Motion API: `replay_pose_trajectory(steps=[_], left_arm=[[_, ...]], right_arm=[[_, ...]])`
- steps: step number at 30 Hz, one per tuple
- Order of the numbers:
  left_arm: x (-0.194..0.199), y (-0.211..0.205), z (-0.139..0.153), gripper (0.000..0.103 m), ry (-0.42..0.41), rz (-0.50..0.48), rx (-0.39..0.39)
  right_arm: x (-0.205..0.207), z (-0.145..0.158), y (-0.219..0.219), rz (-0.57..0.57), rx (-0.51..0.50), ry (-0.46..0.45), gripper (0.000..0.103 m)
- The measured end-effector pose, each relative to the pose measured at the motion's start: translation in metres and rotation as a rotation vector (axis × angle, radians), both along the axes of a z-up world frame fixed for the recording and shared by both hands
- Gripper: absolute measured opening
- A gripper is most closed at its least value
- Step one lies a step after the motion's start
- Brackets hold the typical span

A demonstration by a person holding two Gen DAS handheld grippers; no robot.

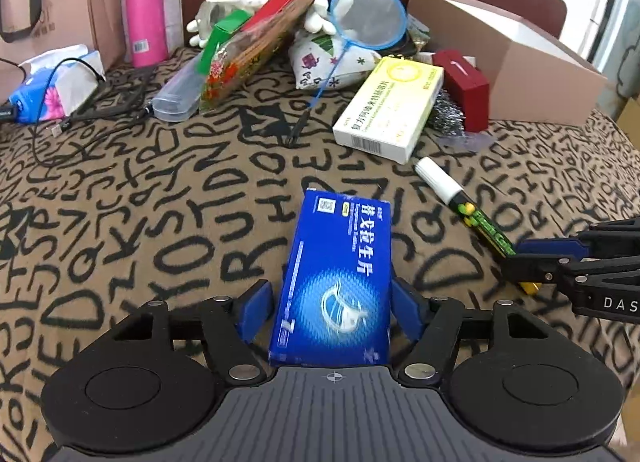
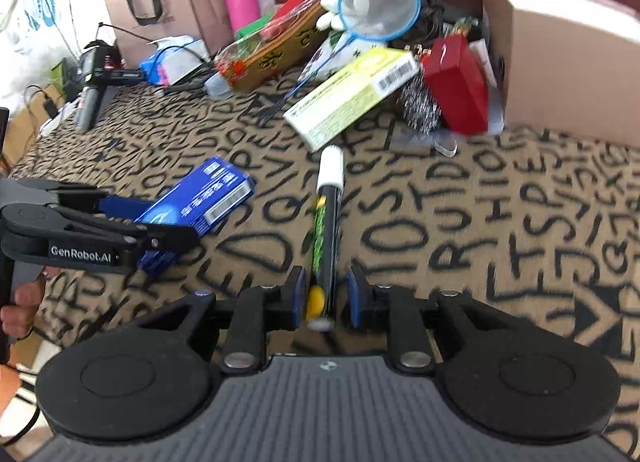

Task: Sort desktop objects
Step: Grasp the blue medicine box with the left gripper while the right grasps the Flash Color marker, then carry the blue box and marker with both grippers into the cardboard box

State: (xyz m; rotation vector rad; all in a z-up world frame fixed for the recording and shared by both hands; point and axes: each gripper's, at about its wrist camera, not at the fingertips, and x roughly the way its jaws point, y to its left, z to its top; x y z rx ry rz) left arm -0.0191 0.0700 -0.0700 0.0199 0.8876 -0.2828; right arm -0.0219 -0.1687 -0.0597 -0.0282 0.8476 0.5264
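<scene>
My left gripper (image 1: 332, 304) straddles a blue medicine box (image 1: 338, 282) lying on the letter-print cloth; the right pad touches its side, the left pad stands slightly off. The box also shows in the right wrist view (image 2: 200, 201). My right gripper (image 2: 323, 294) has its pads on either side of a black marker with a white cap (image 2: 329, 221), with small gaps on both sides. The marker also shows in the left wrist view (image 1: 460, 201), with the right gripper (image 1: 528, 262) at its lower end.
A yellow-white medicine box (image 1: 390, 109), red box (image 1: 464, 85), metal scourer (image 1: 446, 109), blue net (image 1: 368, 15), printed pouch (image 1: 332, 57), clear case (image 1: 180, 89) and pink bottle (image 1: 144, 9) crowd the back. A cardboard box (image 1: 520, 61) stands back right. Tissues (image 1: 52, 81) lie left.
</scene>
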Motion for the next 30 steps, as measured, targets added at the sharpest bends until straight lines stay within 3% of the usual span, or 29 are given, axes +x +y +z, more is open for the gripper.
replay_pose_trajectory(steps=[6,10,15,17,18,23,30], left_arm=[[0.011,-0.008,-0.004,0.080,-0.009,-0.014,0.032],[0.013,-0.009,-0.003,0.066,-0.012,-0.015,0.047],[0.016,-0.014,-0.004,0.070,-0.017,-0.032,0.066],[0.017,-0.017,-0.004,0.059,-0.022,-0.044,0.086],[0.018,-0.018,-0.003,0.058,-0.022,-0.044,0.088],[0.020,-0.025,0.006,0.058,-0.023,-0.059,0.066],[0.027,-0.057,0.047,0.058,-0.139,-0.139,0.036]], right_arm=[[0.015,-0.006,0.008,0.009,-0.017,-0.016,0.027],[0.019,-0.006,0.014,0.019,-0.038,-0.027,0.027],[0.024,-0.009,0.019,0.034,-0.057,-0.044,0.027],[0.025,-0.010,0.019,0.045,-0.054,-0.050,0.021],[0.025,-0.010,0.019,0.046,-0.051,-0.052,0.018],[0.029,-0.005,0.005,0.036,0.028,-0.013,0.018],[0.030,0.023,-0.026,-0.013,0.118,-0.055,0.018]])
